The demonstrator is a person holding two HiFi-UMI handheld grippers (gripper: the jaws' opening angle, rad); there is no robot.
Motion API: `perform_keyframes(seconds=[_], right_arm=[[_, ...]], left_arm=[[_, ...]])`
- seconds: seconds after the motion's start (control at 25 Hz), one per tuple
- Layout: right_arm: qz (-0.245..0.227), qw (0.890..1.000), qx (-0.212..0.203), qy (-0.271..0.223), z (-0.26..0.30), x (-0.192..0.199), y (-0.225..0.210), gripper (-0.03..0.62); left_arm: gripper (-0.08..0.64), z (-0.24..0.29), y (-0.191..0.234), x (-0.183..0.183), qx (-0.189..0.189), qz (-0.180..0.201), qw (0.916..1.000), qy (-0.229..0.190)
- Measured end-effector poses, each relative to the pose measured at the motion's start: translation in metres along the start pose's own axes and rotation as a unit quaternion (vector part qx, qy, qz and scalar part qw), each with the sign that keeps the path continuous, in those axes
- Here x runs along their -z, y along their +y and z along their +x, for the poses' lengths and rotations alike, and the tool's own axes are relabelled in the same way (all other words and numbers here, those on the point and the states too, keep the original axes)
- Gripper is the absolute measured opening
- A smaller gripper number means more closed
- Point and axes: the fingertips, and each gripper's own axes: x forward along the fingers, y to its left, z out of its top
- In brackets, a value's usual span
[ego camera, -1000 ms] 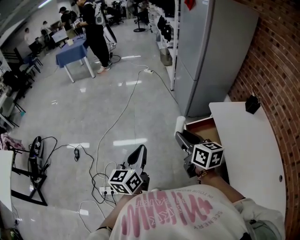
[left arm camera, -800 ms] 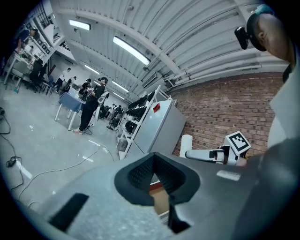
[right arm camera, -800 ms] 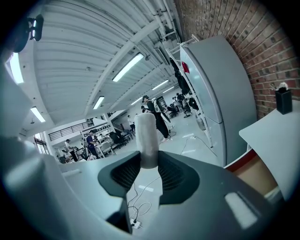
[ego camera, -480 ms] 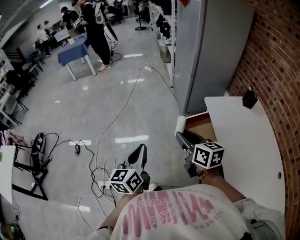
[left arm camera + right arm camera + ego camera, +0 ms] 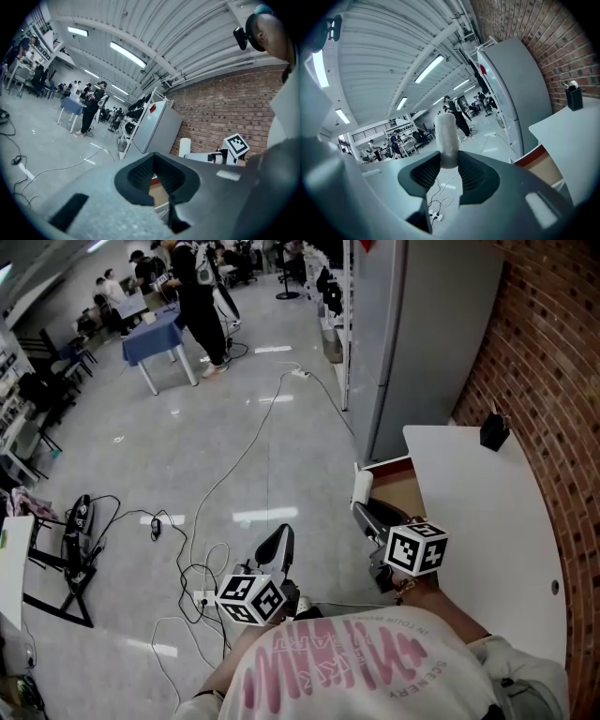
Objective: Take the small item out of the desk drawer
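Your right gripper has its fingers clenched on a small white cylinder-shaped item, gripped at its lower end so most of it sticks out past the fingertips. In the head view the item sits at the outer edge of the open wooden drawer with the red-brown rim, on the floor side. In the right gripper view it shows against the room, with the drawer off to the right. Can't tell if it touches the drawer edge. Your left gripper is well apart from the drawer over the grey floor. Its fingers are closed tip to tip with nothing between them. The drawer hangs under the white curved table, which stands against the red brick wall. A small black holder stands at the table's far end, and a tall grey cabinet is beyond it.
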Motion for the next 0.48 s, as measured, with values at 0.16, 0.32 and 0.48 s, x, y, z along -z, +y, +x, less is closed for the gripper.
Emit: perform_keyframes(seconds=[0.16, 0.32, 0.48], right_arm=[[0.0, 1.0, -0.003, 0.0, -0.013, 0.003, 0.004, 0.129], [0.001, 1.0, -0.004, 0.001, -0.025, 0.008, 0.004, 0.129], [-0.004, 1.0, -0.01, 0.0, -0.034, 0.013, 0.007, 0.129]], left_arm=[[0.003, -0.011, -0.01, 0.001, -0.004, 0.002, 1.0, -0.006], [0.003, -0.019, -0.021, 0.007, -0.006, 0.003, 1.0, -0.007], [0.003, -0.027, -0.028, 0.013, -0.008, 0.007, 0.9999, -0.009]])
